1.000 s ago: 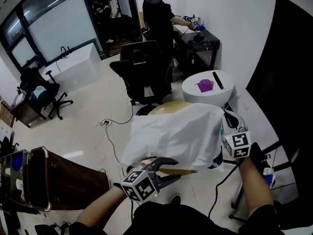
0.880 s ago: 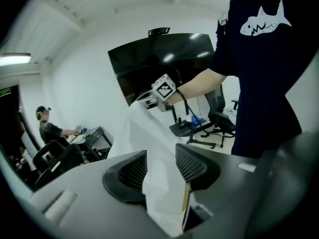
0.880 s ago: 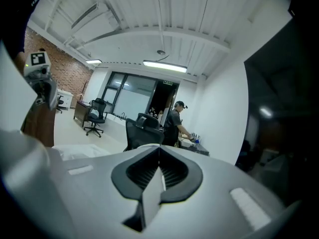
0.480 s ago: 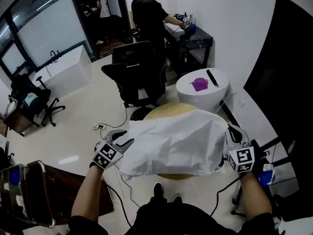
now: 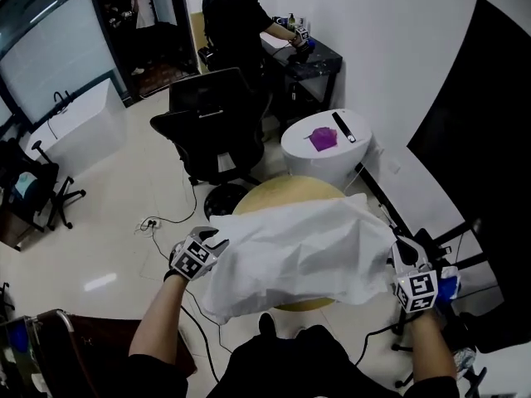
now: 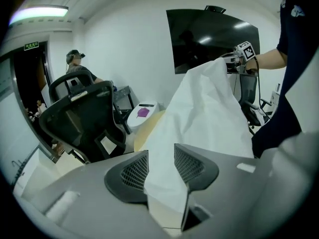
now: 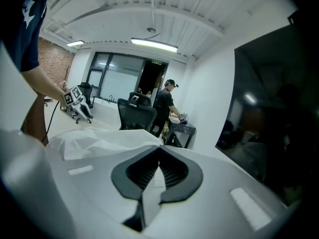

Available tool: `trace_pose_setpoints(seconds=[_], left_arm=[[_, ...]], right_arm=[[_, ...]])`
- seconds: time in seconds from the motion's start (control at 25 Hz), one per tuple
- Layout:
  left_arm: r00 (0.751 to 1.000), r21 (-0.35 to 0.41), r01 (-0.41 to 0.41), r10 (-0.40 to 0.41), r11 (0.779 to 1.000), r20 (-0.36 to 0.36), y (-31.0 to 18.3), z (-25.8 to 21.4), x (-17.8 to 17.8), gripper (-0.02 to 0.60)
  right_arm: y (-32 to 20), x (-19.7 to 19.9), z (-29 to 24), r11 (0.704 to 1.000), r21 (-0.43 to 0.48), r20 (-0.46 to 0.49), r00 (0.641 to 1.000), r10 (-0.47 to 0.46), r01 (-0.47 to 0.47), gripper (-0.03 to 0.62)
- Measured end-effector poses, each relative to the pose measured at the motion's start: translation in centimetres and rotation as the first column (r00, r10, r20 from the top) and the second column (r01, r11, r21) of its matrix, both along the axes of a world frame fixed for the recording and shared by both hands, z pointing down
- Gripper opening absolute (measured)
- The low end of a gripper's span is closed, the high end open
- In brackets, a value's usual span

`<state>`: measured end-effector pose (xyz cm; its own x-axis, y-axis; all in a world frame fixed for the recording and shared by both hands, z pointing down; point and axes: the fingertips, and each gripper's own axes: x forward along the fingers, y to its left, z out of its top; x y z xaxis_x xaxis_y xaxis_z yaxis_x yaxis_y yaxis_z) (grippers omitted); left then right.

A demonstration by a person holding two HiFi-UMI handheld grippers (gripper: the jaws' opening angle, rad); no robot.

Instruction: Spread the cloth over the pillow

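Cloth [image 5: 299, 251] hangs stretched between my two grippers, a white sheet held just above the round yellow pillow [image 5: 278, 196] and hiding its near part. My left gripper [image 5: 216, 245] has one end bunched between its jaws, which have just been closing and stand partly apart around the thick fold, pads pressing it. My right gripper [image 5: 401, 254] is squeezed tight on a thin edge of the other end. Beyond the pillow stand a white round table [image 5: 332, 160] and a black office chair [image 5: 207, 131]
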<state>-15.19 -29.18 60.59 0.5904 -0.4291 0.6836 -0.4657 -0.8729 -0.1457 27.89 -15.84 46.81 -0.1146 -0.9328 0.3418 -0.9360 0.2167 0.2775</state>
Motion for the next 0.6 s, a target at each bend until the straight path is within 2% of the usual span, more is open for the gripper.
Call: trace_pose_setpoints(seconds=[0.12, 0.28, 0.44, 0.6], left_arm=[[0.999, -0.041, 0.024, -0.022, 0.999, 0.047, -1.7, 2.4, -1.1, 0.149], [0.995, -0.151, 0.053, -0.039, 0.987, 0.094, -2.4, 5.6, -2.1, 0.149], [0.993, -0.244, 0.094, -0.075, 0.965, 0.088, -2.0, 7.6, -2.4, 0.150], [0.993, -0.270, 0.093, -0.068, 0.958, 0.100, -2.1, 8.2, -2.0, 0.144]], right_arm=[[0.3, 0.4, 1.2, 0.999, -0.032, 0.013, 0.999, 0.035, -0.034, 0.008], [0.4, 1.4, 2.8, 0.996, -0.079, 0.020, 0.999, 0.043, -0.041, 0.008], [-0.2, 2.4, 3.7, 0.993, -0.106, 0.038, 0.998, 0.047, -0.043, 0.009], [-0.6, 3.8, 4.8, 0.991, -0.125, 0.049, 0.997, 0.062, -0.056, 0.022]])
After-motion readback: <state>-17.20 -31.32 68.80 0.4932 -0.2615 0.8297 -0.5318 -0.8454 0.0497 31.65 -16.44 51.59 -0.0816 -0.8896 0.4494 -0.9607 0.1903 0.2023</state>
